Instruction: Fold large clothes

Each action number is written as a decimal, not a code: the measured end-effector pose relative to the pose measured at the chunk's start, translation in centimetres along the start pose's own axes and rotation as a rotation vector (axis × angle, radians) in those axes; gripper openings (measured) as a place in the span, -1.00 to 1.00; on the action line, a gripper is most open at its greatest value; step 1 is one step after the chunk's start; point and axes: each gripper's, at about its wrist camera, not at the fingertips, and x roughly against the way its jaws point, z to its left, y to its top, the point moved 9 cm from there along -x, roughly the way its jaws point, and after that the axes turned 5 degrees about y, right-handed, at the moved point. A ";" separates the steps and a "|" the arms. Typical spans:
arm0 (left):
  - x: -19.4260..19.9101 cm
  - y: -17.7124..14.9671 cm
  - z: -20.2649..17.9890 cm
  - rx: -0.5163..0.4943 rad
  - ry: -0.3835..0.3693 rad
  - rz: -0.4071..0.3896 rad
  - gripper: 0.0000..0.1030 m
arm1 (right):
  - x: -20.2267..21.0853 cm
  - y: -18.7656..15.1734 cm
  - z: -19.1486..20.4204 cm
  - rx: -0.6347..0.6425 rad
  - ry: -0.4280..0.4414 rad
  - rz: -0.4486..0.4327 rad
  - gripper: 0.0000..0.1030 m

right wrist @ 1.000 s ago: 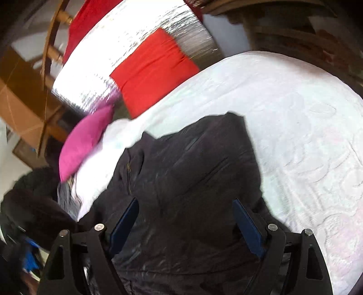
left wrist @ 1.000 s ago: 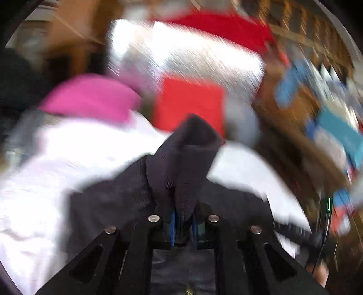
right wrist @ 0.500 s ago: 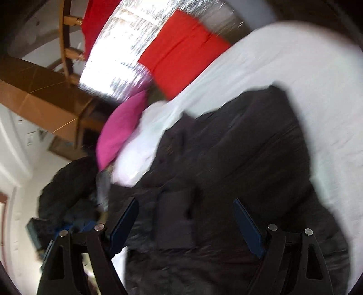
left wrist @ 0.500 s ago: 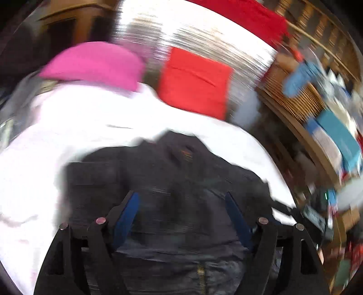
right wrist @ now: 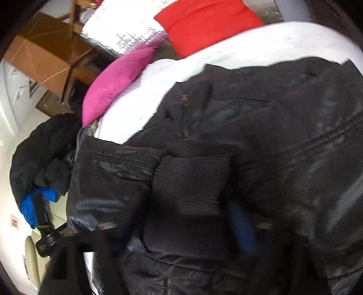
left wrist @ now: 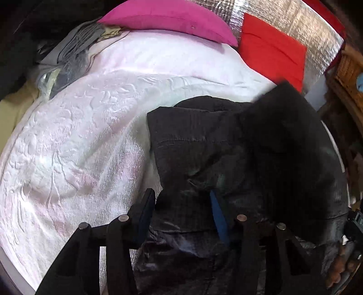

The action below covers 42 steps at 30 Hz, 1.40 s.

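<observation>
Bedroom interior, bed and surrounding furniture.
White embossed bedspread (left wrist: 74, 145) ahead and left of the left gripper; magenta pillow (left wrist: 168, 18) and red cushion (left wrist: 272, 56) beyond, against a silver quilted headboard (left wrist: 290, 25). Wicker shelving (left wrist: 349, 74) far right. Brown cardboard box (right wrist: 43, 54) and white wall (right wrist: 6, 95) upper left of the right gripper. Bright, even light.

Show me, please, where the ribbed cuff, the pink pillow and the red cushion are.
ribbed cuff (right wrist: 192, 181), right wrist view, middle of the knit band.
pink pillow (left wrist: 168, 19), left wrist view, centre of its top face.
red cushion (left wrist: 272, 56), left wrist view, middle of its front.
</observation>
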 end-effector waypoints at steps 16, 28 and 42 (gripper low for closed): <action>-2.1 -1.0 -2.2 -0.068 0.036 0.015 0.03 | -0.2 0.6 -0.4 -0.142 0.144 0.036 0.66; -3.0 -1.5 -3.4 -0.084 0.039 0.015 0.03 | -3.5 -0.8 2.2 0.057 0.030 0.053 -0.63; -2.8 -1.2 -3.5 -0.081 0.058 0.021 0.05 | 6.2 2.8 0.5 0.077 -0.019 -0.145 -0.78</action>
